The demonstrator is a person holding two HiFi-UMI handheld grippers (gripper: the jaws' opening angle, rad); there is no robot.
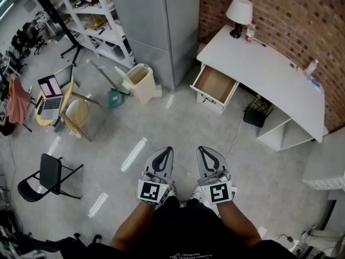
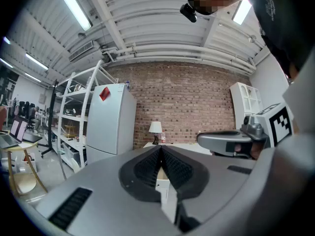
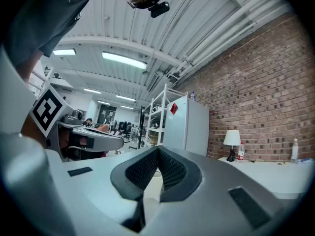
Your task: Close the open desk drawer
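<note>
A white desk [image 1: 269, 69] stands against the brick wall at the upper right of the head view. Its drawer [image 1: 215, 85] is pulled out at the left end, showing a bare wooden bottom. My left gripper [image 1: 165, 151] and right gripper [image 1: 205, 150] are held side by side low in that view, well short of the desk, both pointing towards it. Each is shut with nothing between its jaws. In the left gripper view the left gripper [image 2: 161, 148] has its pads meeting at the tip. The right gripper [image 3: 157, 149] looks the same in its own view, with the desk [image 3: 275, 171] beyond.
A grey cabinet [image 1: 156, 26] and white shelves [image 1: 91, 15] stand left of the desk. A bin [image 1: 139, 81], a dustpan [image 1: 114, 97], a stool with a laptop [image 1: 51, 99] and a black folding chair [image 1: 46, 177] sit on the floor at left. A lamp [image 1: 238, 14] and bottle [image 1: 250, 31] are on the desk.
</note>
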